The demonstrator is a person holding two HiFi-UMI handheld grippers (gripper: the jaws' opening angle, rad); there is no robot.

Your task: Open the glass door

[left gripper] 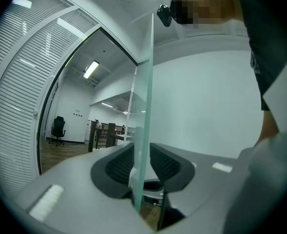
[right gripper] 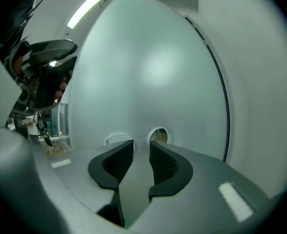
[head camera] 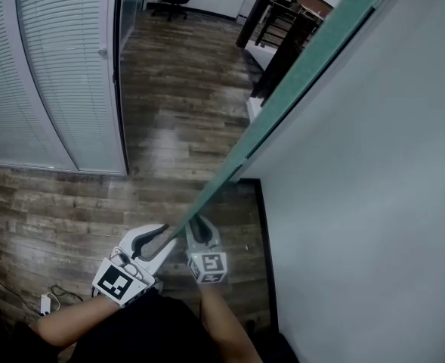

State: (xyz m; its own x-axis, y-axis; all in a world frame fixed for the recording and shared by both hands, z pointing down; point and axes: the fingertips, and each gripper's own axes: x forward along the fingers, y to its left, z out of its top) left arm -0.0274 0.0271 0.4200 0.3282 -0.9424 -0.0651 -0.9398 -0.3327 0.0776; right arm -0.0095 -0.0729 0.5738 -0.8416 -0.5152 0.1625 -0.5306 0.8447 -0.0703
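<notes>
Between the left gripper's (left gripper: 142, 150) jaws, the glass door (left gripper: 144, 106) shows a smooth, greenish edge and a frosted, matt face. Pads (left gripper: 119, 167) are dark and ribbed, the body matt grey plastic. Below the jaws, the floor (head camera: 184, 89) is wood plank, faintly glossy.

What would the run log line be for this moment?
left gripper: shut on glass door edge | right gripper: open, empty, facing door panel

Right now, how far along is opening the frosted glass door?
Done: the frosted glass door looks ajar, brown wooden floor showing past its green edge. In hand: the left gripper clamps that edge; the open right gripper faces the door. Left: swinging it wider.
</notes>
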